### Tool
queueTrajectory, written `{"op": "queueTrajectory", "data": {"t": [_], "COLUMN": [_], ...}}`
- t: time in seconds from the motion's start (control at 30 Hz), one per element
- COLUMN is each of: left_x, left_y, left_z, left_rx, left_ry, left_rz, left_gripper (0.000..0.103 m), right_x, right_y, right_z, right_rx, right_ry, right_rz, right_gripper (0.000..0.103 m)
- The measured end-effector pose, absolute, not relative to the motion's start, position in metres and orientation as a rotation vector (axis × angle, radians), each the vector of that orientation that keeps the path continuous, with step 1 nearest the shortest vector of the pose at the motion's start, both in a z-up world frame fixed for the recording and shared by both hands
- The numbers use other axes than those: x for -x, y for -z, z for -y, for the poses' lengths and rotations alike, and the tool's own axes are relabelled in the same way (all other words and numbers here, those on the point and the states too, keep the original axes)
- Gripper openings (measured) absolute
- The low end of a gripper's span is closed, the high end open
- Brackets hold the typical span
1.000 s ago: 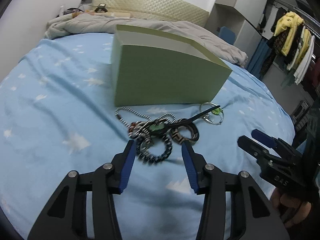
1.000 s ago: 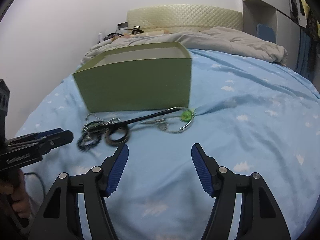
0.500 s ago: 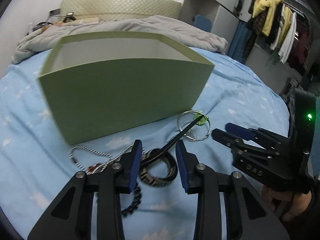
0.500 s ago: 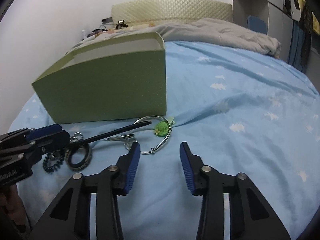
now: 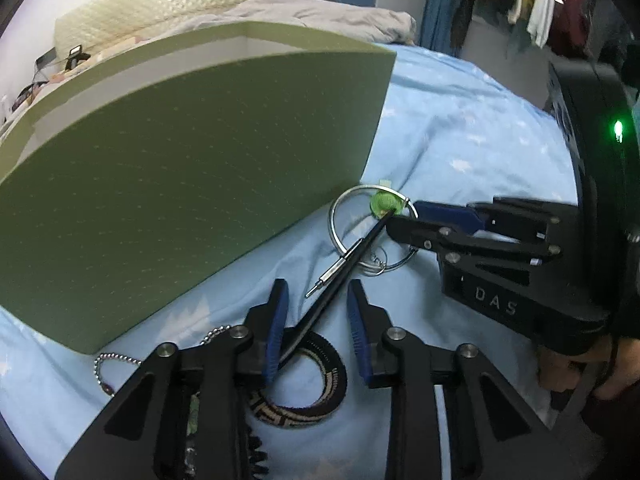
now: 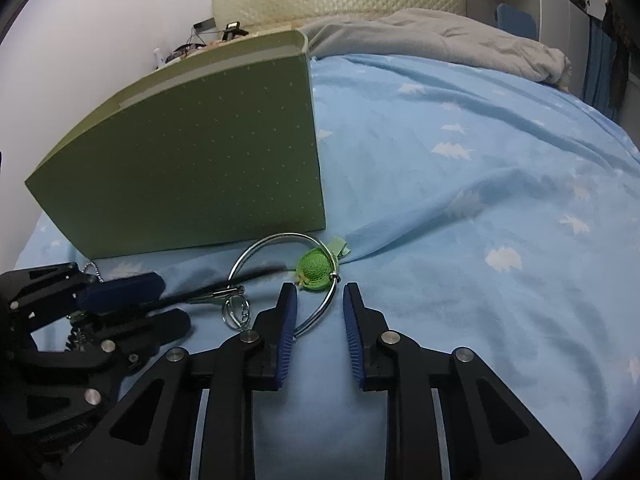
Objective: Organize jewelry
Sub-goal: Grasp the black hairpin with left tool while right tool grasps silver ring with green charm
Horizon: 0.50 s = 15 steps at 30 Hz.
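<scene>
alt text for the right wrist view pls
The open right gripper hovers low over a blue bedsheet, its fingers straddling a silver ring with a green crochet charm. A green box stands behind; the left gripper enters at left.

Ahead of both sets of jaws — jewelry on the bed sheet.
Between the left jaws lies a stick; beneath them a woven bangle; between the right jaws a wire hoop; behind all — the box.

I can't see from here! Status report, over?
Both tools open: left tool astride black stick, right tool at silver ring with green charm. Green box close behind.
</scene>
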State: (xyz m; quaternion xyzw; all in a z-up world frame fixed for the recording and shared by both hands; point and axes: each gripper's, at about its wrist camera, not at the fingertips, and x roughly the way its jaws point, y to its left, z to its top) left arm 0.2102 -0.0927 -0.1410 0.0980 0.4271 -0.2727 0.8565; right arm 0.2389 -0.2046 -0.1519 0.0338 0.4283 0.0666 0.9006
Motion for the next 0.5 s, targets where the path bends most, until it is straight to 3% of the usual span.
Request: {"op": "queueTrajectory", "data": {"t": [0.13,0.5], "left_x": [-0.213,-0.196], "left_y": [0.140,0.125], "left_z": [0.094,0.092], "left_rx": [-0.219,-0.209], "left_ry": [0.581,0.604], "left_rz": [-0.911,-0.873], "left_gripper": [0.011,0.007], "right_x": [-0.242,-0.225], "right_y": [0.153,0.132], "right_z": [0.207,0.196], "right_rx": [-0.079,-0.031], "right_ry": [-0.145,-0.144], "right_rz": [-0.890,-0.823], "right_gripper": [0.012,0.002]}}
